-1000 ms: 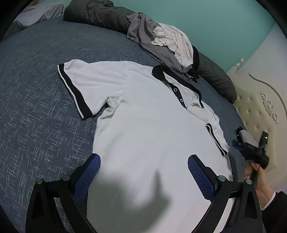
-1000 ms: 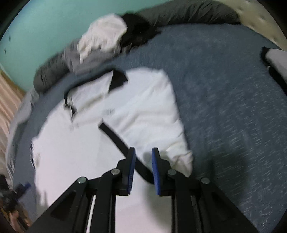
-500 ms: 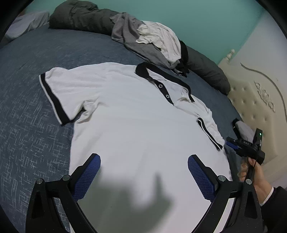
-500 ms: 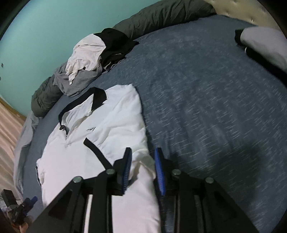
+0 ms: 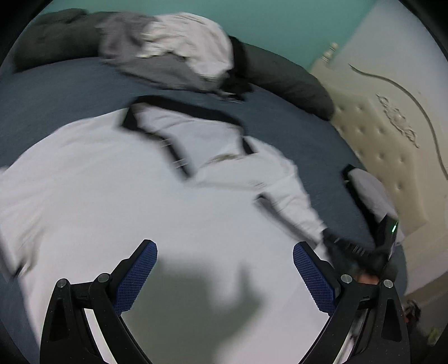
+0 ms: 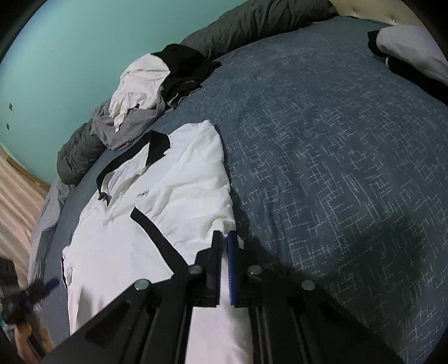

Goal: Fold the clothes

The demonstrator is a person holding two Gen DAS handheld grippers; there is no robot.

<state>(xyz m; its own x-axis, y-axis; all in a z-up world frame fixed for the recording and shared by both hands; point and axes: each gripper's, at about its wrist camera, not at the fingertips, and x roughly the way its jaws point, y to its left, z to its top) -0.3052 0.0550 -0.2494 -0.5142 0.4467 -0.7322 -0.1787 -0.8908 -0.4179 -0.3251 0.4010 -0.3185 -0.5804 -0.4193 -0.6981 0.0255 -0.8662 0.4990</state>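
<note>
My right gripper (image 6: 224,238) had just clamped the polo shirt (image 6: 179,190) beside the bed (image 6: 336,168) edge; fold could start, left gripper (image 5: 224,268) gaping.

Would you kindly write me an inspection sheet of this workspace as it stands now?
Surface: bed with a blue patterned cover.
Job's things: white polo shirt with black trim, lying flat, one sleeve already folded in over the chest.
Clutter: heap of clothes by the wall; dark quilt behind it; folded garment near the headboard.
Grippers: right gripper has just closed on the shirt's edge at the folded side; left gripper open above the shirt, holding nothing.
Cables: nothing seen.
Surroundings: teal wall; cream tufted headboard.
</note>
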